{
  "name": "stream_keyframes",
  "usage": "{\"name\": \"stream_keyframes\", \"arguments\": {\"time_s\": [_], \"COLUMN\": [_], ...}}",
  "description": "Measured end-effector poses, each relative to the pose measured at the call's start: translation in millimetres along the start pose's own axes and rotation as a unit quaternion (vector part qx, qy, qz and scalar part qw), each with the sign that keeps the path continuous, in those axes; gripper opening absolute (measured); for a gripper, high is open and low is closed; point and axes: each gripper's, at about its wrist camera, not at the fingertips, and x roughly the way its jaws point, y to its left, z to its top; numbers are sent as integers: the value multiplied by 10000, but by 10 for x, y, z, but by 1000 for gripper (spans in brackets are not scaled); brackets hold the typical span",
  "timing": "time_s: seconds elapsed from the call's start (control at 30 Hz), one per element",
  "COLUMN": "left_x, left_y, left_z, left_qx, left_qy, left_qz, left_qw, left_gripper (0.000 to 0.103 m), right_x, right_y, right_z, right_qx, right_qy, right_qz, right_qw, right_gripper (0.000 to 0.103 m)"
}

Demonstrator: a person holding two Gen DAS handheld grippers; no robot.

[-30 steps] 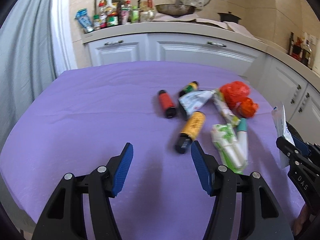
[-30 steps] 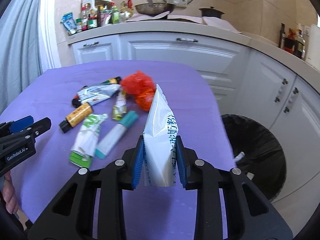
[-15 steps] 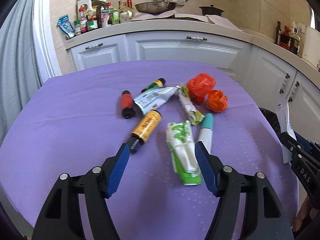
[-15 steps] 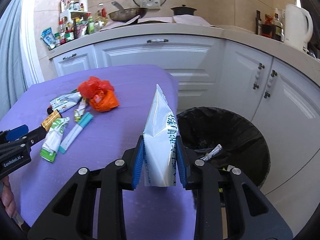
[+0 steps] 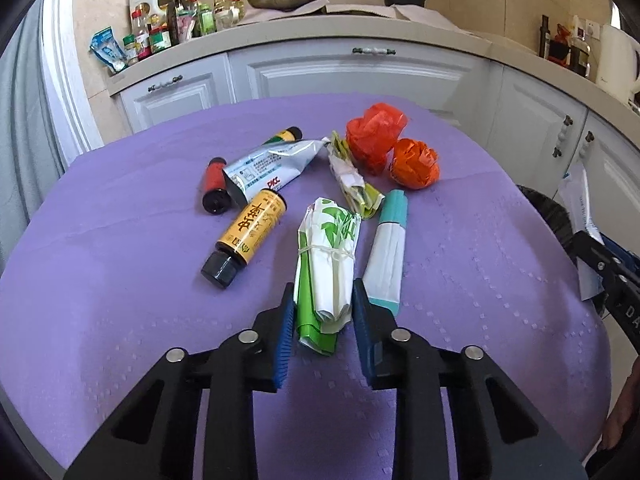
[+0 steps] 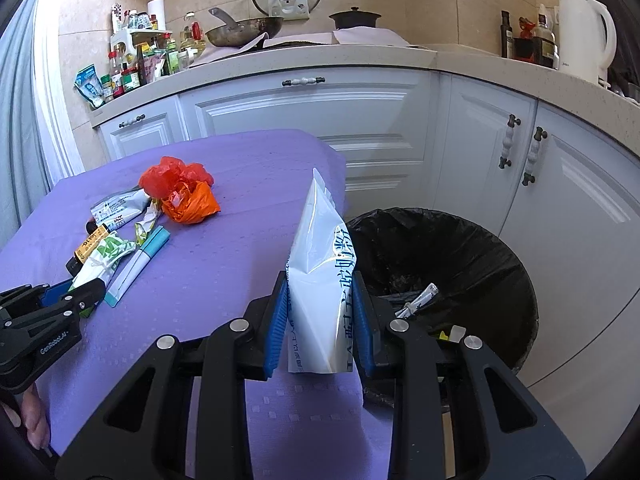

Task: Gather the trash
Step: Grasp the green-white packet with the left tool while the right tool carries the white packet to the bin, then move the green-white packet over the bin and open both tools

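My left gripper [image 5: 323, 300] is shut on a green and white wrapper bundle [image 5: 326, 264] that lies on the purple table [image 5: 120, 280]. Beside it lie a teal-capped white tube [image 5: 387, 248], a yellow bottle [image 5: 250, 236], a red bottle [image 5: 214, 186], a silver tube [image 5: 272, 166], a crumpled wrapper [image 5: 352, 178] and two orange-red plastic bags [image 5: 374, 138]. My right gripper [image 6: 320, 304] is shut on a white pouch with blue print [image 6: 322, 276], held upright at the table's right edge, next to the black-lined trash bin [image 6: 460, 248].
The bin holds a few scraps [image 6: 416, 302]. White cabinets [image 6: 312, 120] and a counter with bottles, a pan [image 6: 244, 34] and a kettle [image 6: 582, 36] stand behind. The left gripper shows at the left of the right wrist view [image 6: 60, 300].
My left gripper moved right and forward over the table and closed on the green and white bundle. My right gripper carried the pouch right, toward the bin.
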Motion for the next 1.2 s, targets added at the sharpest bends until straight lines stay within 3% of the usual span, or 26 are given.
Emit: {"name": "stream_keyframes", "arguments": {"time_s": [0.33, 0.77, 0.93, 1.2], "left_x": [-260, -330, -266, -57], "left_y": [-128, -753, -1054, -1433], "left_z": [37, 342, 435, 502], "left_qx": [314, 765, 931, 1199], "left_qy": [-658, -1340, -1399, -1152], "left_qz": [124, -510, -754, -968], "left_qw": [9973, 9867, 9829, 9813], "left_gripper": [25, 25, 25, 26], "right_x": [-75, -135, -108, -49], "right_y": [-47, -491, -687, -952], "right_z": [40, 88, 83, 89], "right_qx": [2, 251, 349, 506], "right_qy": [-168, -310, -311, -304], "right_qz": [-227, -908, -1096, -1250], "right_qw": [9996, 9951, 9929, 9904], "right_gripper": [29, 29, 29, 29]}}
